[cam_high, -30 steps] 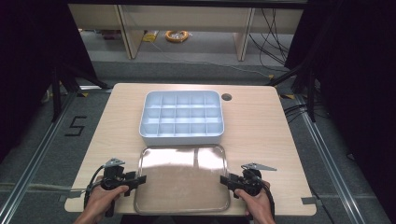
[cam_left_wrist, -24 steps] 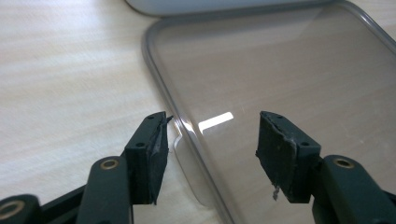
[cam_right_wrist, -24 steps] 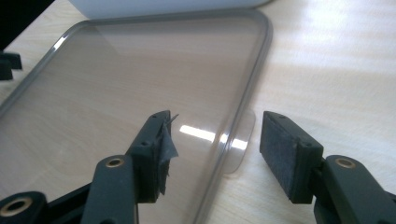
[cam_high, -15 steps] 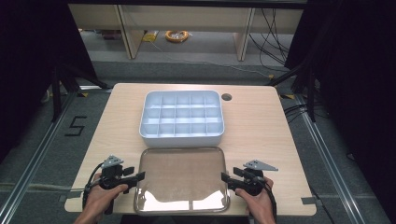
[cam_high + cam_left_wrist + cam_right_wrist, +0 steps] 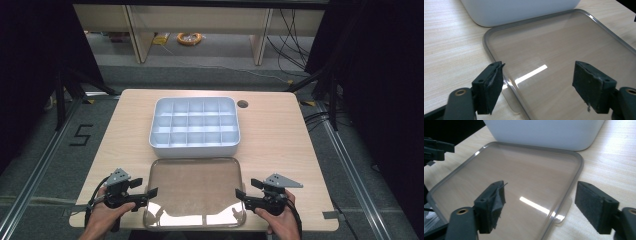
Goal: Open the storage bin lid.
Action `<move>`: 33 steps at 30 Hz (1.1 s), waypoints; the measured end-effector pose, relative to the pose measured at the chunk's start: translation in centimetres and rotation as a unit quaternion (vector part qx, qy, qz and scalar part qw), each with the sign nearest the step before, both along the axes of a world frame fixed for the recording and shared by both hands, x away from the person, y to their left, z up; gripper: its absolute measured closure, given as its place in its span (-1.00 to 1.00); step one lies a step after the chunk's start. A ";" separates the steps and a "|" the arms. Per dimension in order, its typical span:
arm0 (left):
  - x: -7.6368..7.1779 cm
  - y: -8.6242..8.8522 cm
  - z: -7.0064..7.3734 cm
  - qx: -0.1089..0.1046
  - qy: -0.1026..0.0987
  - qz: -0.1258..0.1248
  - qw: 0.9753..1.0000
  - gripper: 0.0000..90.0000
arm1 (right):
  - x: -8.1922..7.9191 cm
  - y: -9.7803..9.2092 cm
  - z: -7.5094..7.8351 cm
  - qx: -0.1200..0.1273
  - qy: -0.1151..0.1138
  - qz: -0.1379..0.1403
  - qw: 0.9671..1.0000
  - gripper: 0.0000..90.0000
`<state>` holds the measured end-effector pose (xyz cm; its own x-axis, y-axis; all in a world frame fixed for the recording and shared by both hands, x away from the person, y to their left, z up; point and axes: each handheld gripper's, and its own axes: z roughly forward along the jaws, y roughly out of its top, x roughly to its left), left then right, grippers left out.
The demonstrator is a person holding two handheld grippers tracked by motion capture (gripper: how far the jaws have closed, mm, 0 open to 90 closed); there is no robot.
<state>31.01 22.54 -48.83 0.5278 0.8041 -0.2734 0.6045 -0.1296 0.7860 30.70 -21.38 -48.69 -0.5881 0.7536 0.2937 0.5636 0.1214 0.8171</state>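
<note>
Black fingers (image 5: 489,87) with frayed pads and brass-coloured screws are seen; grey three-cornered plates and black cables are carried on top.

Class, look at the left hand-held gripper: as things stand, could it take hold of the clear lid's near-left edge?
Probably yes. The left hand-held gripper is open, its jaws straddling the rim of the clear lid, and nothing lies between them. The white divided box sits beyond, out of the way.
</note>
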 end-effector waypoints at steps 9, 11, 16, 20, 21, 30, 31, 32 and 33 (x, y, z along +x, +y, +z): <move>-1.2 0.2 0.0 0.000 -0.005 -0.022 1.000 -0.54 | -2.0 -0.6 0.1 0.011 0.004 0.010 1.000 -0.60; -1.5 0.3 0.0 0.003 -0.010 -0.024 1.000 -0.55 | -2.2 -0.9 0.0 0.015 -0.011 0.014 1.000 -0.61; -2.4 0.4 -0.1 0.006 -0.010 -0.023 1.000 -0.55 | -3.2 -1.5 -0.2 0.024 0.001 0.005 1.000 -0.61; -3.2 0.5 -0.1 0.009 -0.007 -0.033 0.999 -0.55 | -4.0 -1.7 -0.2 0.033 0.006 0.005 0.999 -0.61; -3.3 0.4 -0.1 0.006 -0.009 -0.035 0.999 -0.55 | -4.3 -1.9 -0.2 0.027 0.005 0.006 1.000 -0.61; -5.0 0.3 -0.2 0.005 -0.006 -0.041 0.999 -0.55 | -6.0 -2.7 -0.6 0.022 0.020 -0.005 1.000 -0.60; -5.2 0.4 -0.2 0.002 -0.010 -0.041 0.999 -0.55 | -6.2 -2.7 -0.6 0.028 0.021 -0.005 0.999 -0.59; -5.3 0.4 -0.1 0.003 -0.011 -0.041 0.999 -0.55 | -6.4 -2.6 -0.6 0.032 0.032 -0.015 0.999 -0.57; -5.5 0.5 -0.1 -0.001 -0.012 -0.039 0.999 -0.55 | -6.3 -2.7 -0.7 0.024 0.020 -0.012 0.999 -0.57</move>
<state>25.51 23.03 -48.92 0.5960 0.7593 -0.2613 0.5734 -0.1746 0.8004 24.43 -24.05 -49.42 -0.5574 0.7518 0.3524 0.5977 0.0687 0.7987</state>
